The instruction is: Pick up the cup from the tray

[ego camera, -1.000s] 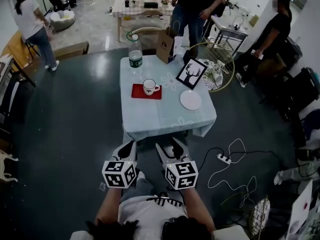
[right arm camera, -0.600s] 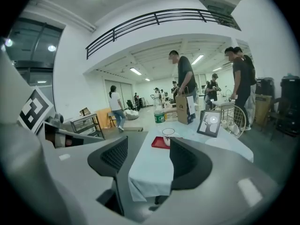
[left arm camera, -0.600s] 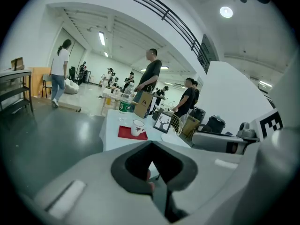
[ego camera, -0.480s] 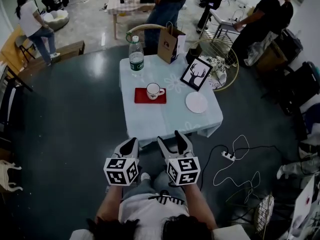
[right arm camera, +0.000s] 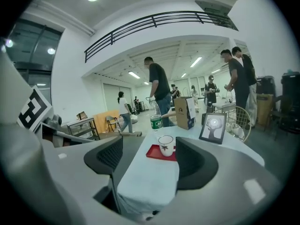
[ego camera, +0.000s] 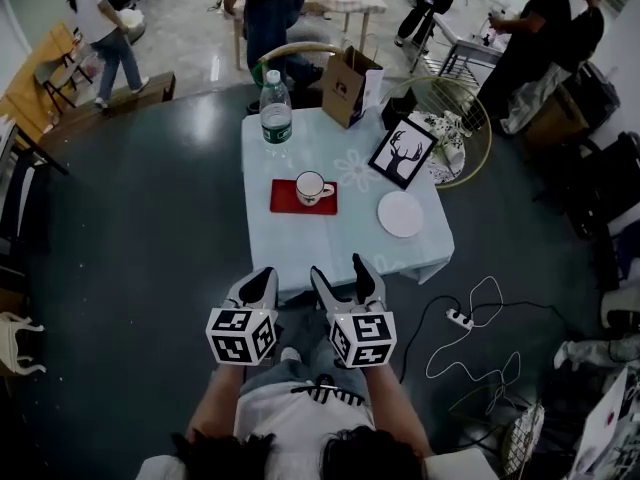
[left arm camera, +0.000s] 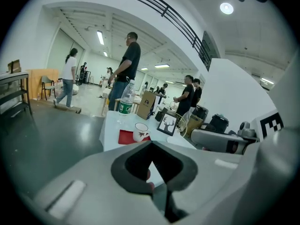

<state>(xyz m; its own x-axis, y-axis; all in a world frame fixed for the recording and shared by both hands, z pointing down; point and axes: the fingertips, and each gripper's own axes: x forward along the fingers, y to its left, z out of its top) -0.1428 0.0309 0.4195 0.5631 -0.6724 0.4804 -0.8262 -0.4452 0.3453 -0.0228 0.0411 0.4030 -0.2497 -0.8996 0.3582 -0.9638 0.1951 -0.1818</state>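
Observation:
A white cup (ego camera: pixel 312 188) with a dark print stands upright on a small red tray (ego camera: pixel 285 205) near the left of a table covered in pale blue cloth (ego camera: pixel 330 243). Both grippers hover short of the table's near edge, well apart from the cup. My left gripper (ego camera: pixel 262 280) is shut with nothing between its pads; in the left gripper view the cup (left arm camera: pixel 140 131) and tray (left arm camera: pixel 125 137) lie beyond its closed tips (left arm camera: pixel 151 146). My right gripper (ego camera: pixel 341 273) is open and empty; the right gripper view frames the cup (right arm camera: pixel 165 145) and tray (right arm camera: pixel 154 153) between its spread jaws (right arm camera: pixel 147 156).
On the table stand a water bottle (ego camera: pixel 276 108), a brown paper bag (ego camera: pixel 350 86), a framed deer picture (ego camera: pixel 402 153) and a white plate (ego camera: pixel 401 214). A round wire chair (ego camera: pixel 455 118) sits at the right. A power strip with cable (ego camera: pixel 460 318) lies on the floor. Several people stand behind.
The table sits slightly lower and nearer in the head view, so the grippers are closer to its front edge. People behind have walked about. Jaw states look unchanged.

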